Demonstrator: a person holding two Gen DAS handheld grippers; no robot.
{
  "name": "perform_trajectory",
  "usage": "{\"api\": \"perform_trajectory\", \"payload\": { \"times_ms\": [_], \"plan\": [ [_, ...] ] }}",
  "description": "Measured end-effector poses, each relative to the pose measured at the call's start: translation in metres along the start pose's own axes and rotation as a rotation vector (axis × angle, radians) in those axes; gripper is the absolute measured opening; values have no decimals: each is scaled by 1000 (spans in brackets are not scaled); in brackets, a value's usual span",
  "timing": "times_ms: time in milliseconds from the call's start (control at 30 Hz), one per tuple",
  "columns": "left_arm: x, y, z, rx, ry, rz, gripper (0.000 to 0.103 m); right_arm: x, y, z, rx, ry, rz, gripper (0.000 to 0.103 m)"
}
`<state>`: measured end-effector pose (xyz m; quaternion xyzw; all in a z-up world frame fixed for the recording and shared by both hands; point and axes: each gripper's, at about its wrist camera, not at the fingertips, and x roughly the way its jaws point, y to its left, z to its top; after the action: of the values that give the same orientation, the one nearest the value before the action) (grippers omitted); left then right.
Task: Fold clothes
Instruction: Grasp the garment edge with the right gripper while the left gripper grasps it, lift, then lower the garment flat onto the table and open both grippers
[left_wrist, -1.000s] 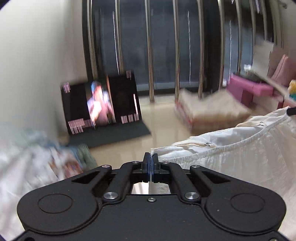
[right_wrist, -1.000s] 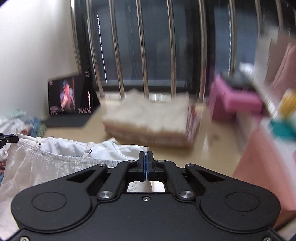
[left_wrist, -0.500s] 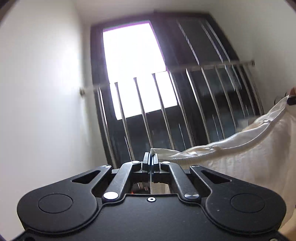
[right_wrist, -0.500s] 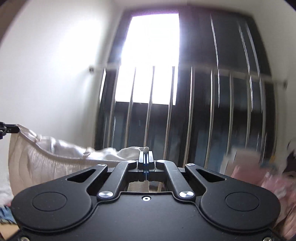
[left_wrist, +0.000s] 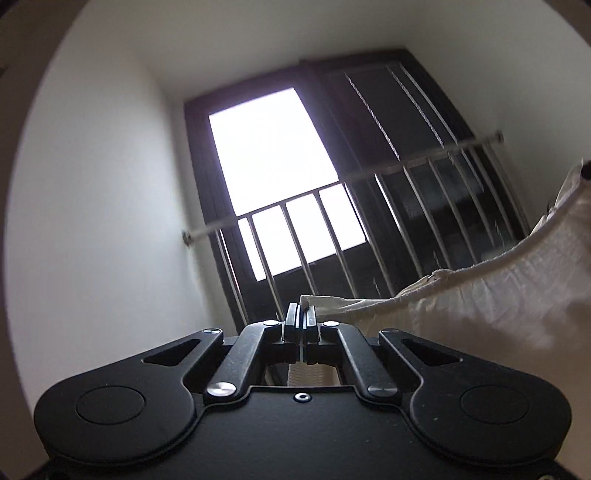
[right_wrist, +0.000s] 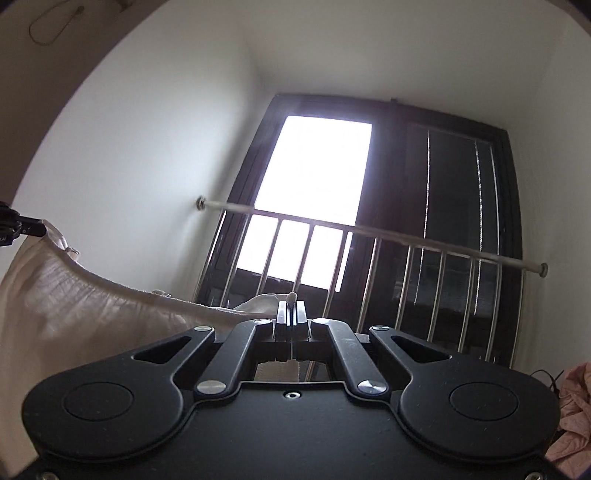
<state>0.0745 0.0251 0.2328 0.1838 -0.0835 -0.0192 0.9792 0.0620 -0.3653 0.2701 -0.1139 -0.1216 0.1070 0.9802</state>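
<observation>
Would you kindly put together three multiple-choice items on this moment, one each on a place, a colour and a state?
1. Where does the white garment hang?
A. Over the window railing
B. Between the two hand-held grippers
C. From a wall hook

2. What colour is the bundled cloth at the lower right of the right wrist view?
A. Pink
B. Green
C. Black

3. How does the left hand-held gripper stand?
A. Wide open
B. Shut on nothing
C. Shut on the garment's edge

Answers:
1. B: its top edge runs from the left hand-held gripper to the right hand-held gripper, sagging between them.
2. A: the crumpled fabric there is pale pink.
3. C: a tuft of white fabric pokes out between the closed fingers.
</observation>
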Motion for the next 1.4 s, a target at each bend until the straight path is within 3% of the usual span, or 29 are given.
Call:
{"api": "perform_trajectory", "payload": {
  "times_ms": [200, 467, 567, 667, 767, 833, 900, 1067, 1233, 1400],
  "plan": [
    [134, -23, -93, 13, 220, -43, 1, 111, 10, -98, 33, 216, -24, 0],
    [297, -97, -263, 62, 517, -125, 1, 279, 52, -290, -27, 668, -1, 0],
    [340, -112, -316, 32, 667, -175, 1, 330, 65, -365, -43, 831, 11, 0],
    [362, -117, -343, 32, 744, -164, 2, 348, 70, -406, -46, 907, 13, 0],
    [364, -106, -351, -34, 791, -163, 6, 351, 63, -419, 21, 938, 29, 3],
    [360, -93, -349, -89, 823, -159, 19, 349, 54, -417, 83, 940, 13, 18],
    [345, -79, -336, -131, 811, -145, 52, 336, 44, -402, 165, 912, -16, 37],
    [290, -50, -298, -130, 732, -171, 73, 278, 20, -342, 338, 809, 22, 51],
    [227, -37, -289, -129, 764, -262, 72, 199, 49, -307, 334, 870, 196, 52],
    [168, -37, -299, -54, 831, -326, 35, 123, 93, -302, 270, 951, 260, 52]
  ]
}}
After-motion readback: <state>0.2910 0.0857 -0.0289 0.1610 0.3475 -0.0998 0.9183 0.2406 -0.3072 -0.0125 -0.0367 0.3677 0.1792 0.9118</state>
